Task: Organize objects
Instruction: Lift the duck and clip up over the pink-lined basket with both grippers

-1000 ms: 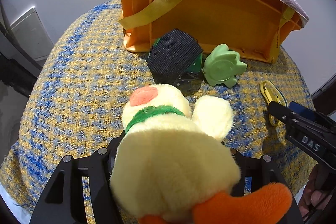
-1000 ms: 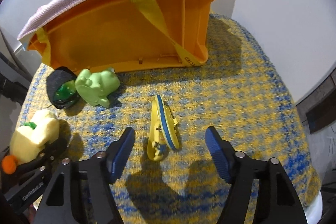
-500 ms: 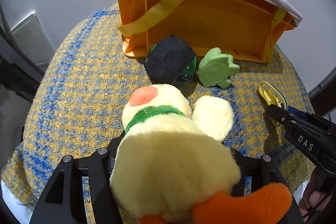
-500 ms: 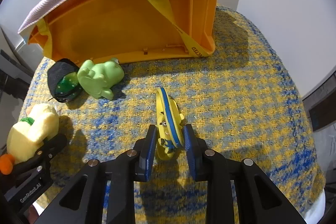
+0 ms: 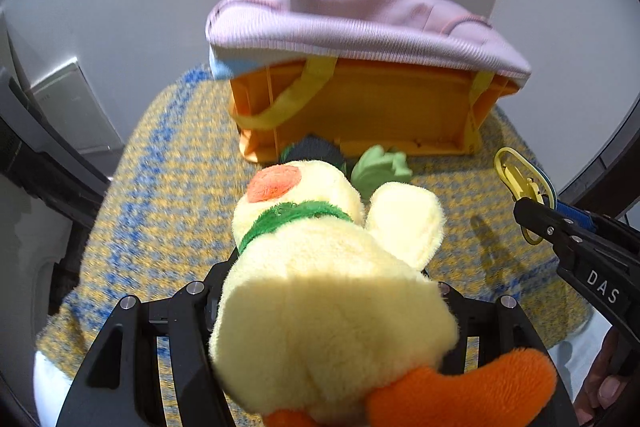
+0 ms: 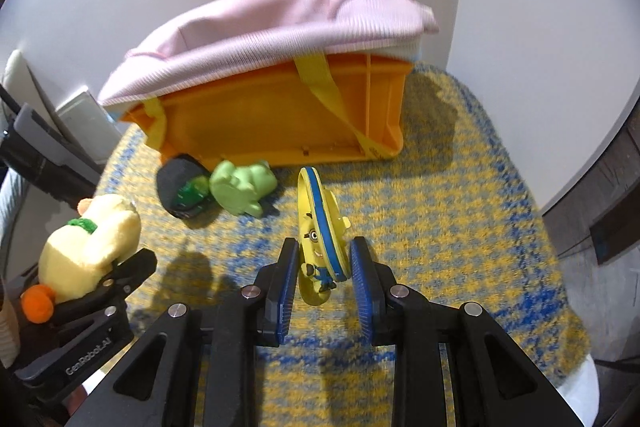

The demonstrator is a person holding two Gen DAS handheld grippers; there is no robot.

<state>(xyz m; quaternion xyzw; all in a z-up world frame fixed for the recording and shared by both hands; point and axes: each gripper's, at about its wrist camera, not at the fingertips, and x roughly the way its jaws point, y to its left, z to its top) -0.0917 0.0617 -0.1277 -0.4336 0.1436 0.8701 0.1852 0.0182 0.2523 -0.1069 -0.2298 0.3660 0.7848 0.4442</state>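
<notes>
My left gripper [image 5: 328, 291] is shut on a yellow plush duck [image 5: 320, 287] with a green collar and orange feet, held above the table; the duck also shows in the right wrist view [image 6: 88, 243]. My right gripper [image 6: 324, 267] is shut on a yellow and blue minion toy [image 6: 320, 227], lifted off the cloth; the toy also shows in the left wrist view [image 5: 520, 183]. An orange crate [image 6: 272, 115] lies tipped on its side at the back, with a pink cloth [image 6: 272, 23] over it.
A green frog toy [image 6: 240, 187] and a dark cap over a green toy [image 6: 180, 187] lie in front of the crate. The table wears a yellow and blue woven cloth [image 6: 460, 227]. White walls stand close behind and to the right.
My right gripper closed on the minion toy and lifted it off the cloth. Both grippers have risen and pulled back from the crate. The duck stays held.
</notes>
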